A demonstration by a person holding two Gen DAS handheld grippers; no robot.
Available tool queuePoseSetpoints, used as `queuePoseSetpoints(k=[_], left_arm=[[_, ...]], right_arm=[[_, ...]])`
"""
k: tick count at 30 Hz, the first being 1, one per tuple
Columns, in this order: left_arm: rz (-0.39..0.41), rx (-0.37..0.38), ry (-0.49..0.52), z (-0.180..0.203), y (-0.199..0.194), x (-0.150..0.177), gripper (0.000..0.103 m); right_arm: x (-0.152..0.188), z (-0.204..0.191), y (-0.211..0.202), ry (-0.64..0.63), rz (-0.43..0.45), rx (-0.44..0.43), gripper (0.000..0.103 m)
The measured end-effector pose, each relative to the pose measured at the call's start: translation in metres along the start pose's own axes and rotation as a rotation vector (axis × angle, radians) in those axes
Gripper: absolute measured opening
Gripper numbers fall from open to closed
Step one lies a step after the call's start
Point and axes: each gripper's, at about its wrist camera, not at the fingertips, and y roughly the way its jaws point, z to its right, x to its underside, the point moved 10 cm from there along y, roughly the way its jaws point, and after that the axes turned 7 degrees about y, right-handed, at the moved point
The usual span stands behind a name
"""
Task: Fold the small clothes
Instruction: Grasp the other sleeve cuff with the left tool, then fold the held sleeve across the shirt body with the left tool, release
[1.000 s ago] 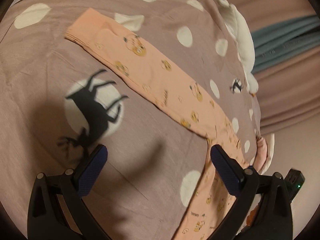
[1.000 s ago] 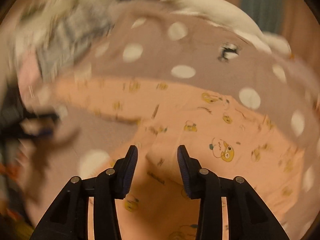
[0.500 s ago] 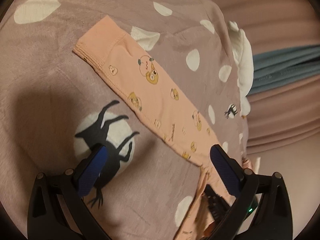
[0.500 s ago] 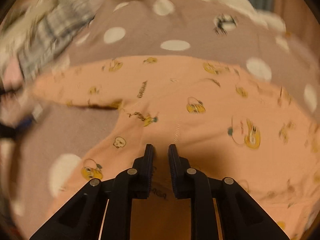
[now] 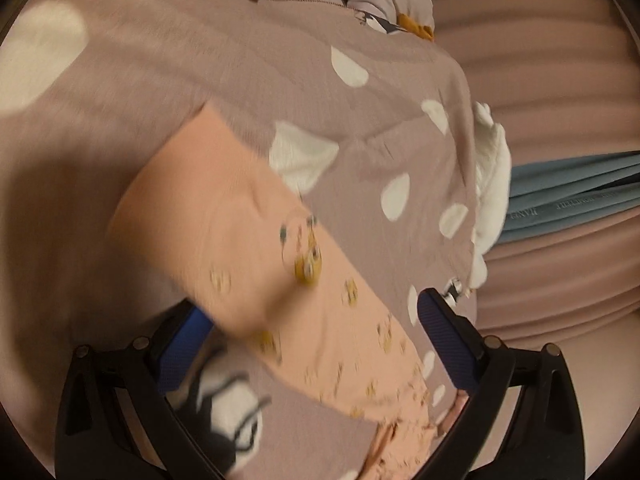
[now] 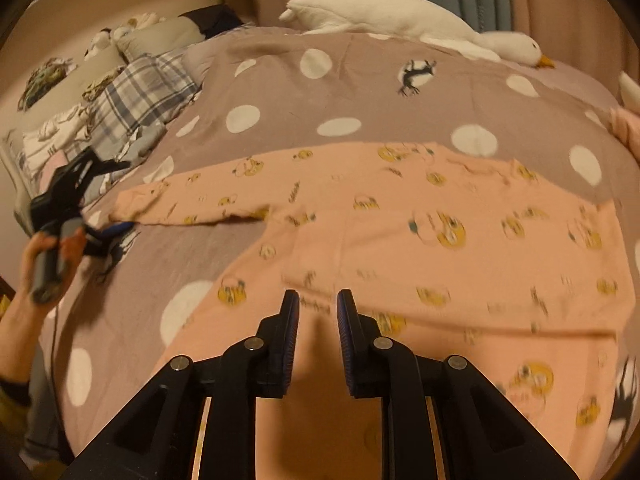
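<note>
We see a peach garment (image 6: 400,236) printed with yellow cartoon figures lying spread flat ahead of our right fingers (image 6: 290,320), its sleeve apparently between our left fingers (image 5: 444,340).

Dim warm indoor light, orange cast. Left wrist view motion-blurred, worst on the pink garment (image 5: 256,248). Right wrist view sharper, slight smear at right. Soft shadows near fingers. Heavy fisheye bending, black corners.

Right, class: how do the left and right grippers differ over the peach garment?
The left gripper gapes wide; the right gripper is nearly closed. The left reaches around the sleeve; the right points at the body. Both have black arms and blue pads.
</note>
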Motion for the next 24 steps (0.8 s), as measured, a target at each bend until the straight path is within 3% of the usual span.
queuePoseSetpoints(k=[3,5,7,8,12,17,21,24], left_arm=[[0.030,-0.039,-0.002,-0.003,0.003,-0.013,0.091],[0.035,-0.060,0.005,-0.006,0.004,-0.015,0.071],[-0.003,-0.095,0.030,-0.008,0.009,-0.009,0.015],[-0.027,-0.109,0.048,-0.008,0.011,-0.004,0.005],[-0.014,-0.153,0.231,0.030,0.002,0.015,0.003],[0.013,-0.091,0.504,0.129,-0.012,0.047,0.003],[-0.024,-0.012,0.722,0.213,-0.010,0.109,0.003],[-0.083,0.030,0.807,0.249,0.001,0.160,0.003]], right_arm=[[0.007,0.007,-0.009,0.025,0.014,-0.007,0.020],[0.008,0.010,-0.013,0.030,0.023,0.004,0.020],[0.010,0.014,-0.015,0.035,0.026,0.014,0.020],[0.010,0.016,-0.016,0.039,0.029,0.022,0.020],[0.013,0.025,-0.022,0.061,0.039,0.027,0.020],[0.019,0.039,-0.033,0.107,0.056,0.035,0.020],[0.023,0.056,-0.050,0.165,0.083,0.034,0.020],[0.027,0.072,-0.065,0.217,0.110,0.036,0.020]])
